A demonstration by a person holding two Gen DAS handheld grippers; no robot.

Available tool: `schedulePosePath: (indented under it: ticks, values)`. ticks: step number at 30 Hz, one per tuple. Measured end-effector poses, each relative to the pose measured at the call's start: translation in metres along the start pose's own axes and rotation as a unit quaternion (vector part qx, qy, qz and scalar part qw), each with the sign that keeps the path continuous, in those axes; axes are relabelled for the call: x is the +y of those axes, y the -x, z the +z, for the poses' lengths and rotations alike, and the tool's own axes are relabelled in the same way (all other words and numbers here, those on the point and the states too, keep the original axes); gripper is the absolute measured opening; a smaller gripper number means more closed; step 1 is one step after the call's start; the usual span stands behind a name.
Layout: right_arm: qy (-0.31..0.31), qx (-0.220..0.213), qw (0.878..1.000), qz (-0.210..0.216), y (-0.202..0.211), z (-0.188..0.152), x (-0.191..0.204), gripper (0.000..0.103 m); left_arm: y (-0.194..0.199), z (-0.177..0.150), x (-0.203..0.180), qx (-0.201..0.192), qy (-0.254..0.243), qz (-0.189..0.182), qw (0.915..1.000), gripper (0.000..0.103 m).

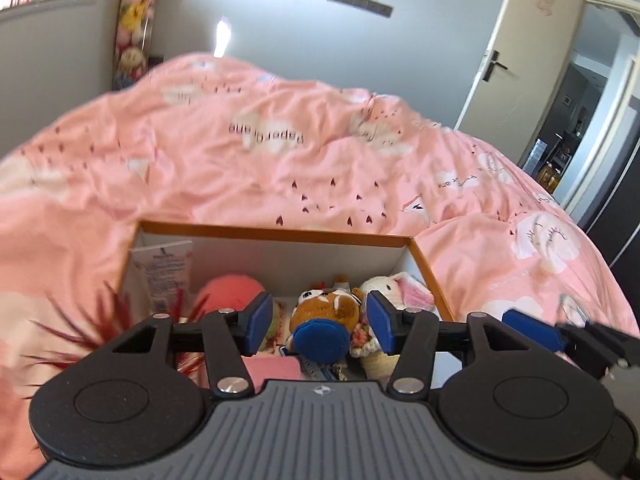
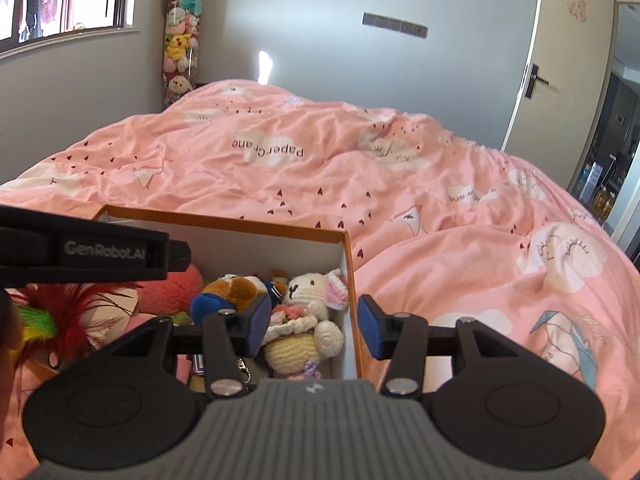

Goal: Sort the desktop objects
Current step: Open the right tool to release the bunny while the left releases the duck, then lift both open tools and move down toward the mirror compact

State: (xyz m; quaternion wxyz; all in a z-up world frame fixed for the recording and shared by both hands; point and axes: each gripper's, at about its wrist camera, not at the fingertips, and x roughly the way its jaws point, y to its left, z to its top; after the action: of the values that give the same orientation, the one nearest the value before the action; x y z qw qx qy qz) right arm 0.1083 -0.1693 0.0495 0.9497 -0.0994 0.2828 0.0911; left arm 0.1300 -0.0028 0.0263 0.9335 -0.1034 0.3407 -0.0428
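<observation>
Currently, setting: a bed covered by a pink quilt (image 2: 400, 184) printed with clouds and small hearts, an orange-rimmed cardboard box (image 1: 280, 235) resting on it.
Box contents: a brown plush toy (image 1: 326, 312) with a blue round part sits near the middle; a white crocheted bunny (image 2: 308, 292) holding a small basket lies against the box's right wall; a pink round plush (image 1: 230, 290) sits toward the left; a white tube (image 1: 166, 276) leans in the far left corner.
Feathers: red feathers (image 1: 80, 332) stick up at the box's left side, with a green patch beside them in the right wrist view.
Left gripper (image 1: 320, 326): held above the box, blue pads spread apart, nothing pinched between them; the brown plush shows through the gap below.
Right gripper (image 2: 314, 326): also above the box, near its right wall, jaws spread with nothing gripped; the bunny and the box edge appear between the pads.
Relation of grippers: the left one's black body crosses the left side of the right wrist view.
Background: a grey wall, a tall clear tube of plush toys (image 2: 181, 40) in the corner, a window at left, a door (image 2: 560, 60) at right.
</observation>
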Motion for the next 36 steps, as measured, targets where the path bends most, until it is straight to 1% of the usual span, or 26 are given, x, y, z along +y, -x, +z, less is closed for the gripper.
schedulePosePath:
  ticks: [4,8,10,14,17,22,28,32,36]
  values:
    - [0.002,-0.019,1.0,-0.007,0.023,-0.009,0.003,0.055,0.025,-0.01,-0.005,-0.003,-0.026,0.002,0.9996,0.062]
    - [0.003,-0.017,1.0,-0.009,0.039,-0.025,0.004,0.056,0.041,-0.029,-0.008,0.009,-0.046,-0.003,0.9989,0.062]
    - [0.002,-0.012,1.0,-0.01,0.047,-0.035,0.004,0.059,0.044,-0.041,-0.009,0.022,-0.053,-0.007,0.9983,0.062]
    - [-0.01,0.006,1.0,-0.013,0.058,-0.056,0.0,0.059,0.044,-0.062,-0.013,0.058,-0.079,-0.01,0.9951,0.062]
    - [-0.02,0.022,1.0,-0.005,0.062,-0.071,-0.003,0.059,0.041,-0.076,-0.013,0.085,-0.092,-0.011,0.992,0.062]
    - [-0.036,0.06,0.997,0.02,0.055,-0.089,-0.005,0.059,0.028,-0.09,-0.016,0.151,-0.12,-0.003,0.9811,0.062]
    - [-0.071,0.105,0.99,0.062,0.043,-0.108,-0.008,0.058,0.016,-0.105,-0.009,0.207,-0.1,-0.008,0.9732,0.062]
    - [-0.082,0.126,0.986,0.074,0.037,-0.116,-0.009,0.058,0.012,-0.118,-0.005,0.229,-0.087,-0.007,0.9695,0.062]
    - [-0.103,0.14,0.981,0.088,0.033,-0.12,-0.015,0.058,0.011,-0.129,0.003,0.244,-0.063,-0.008,0.9677,0.062]
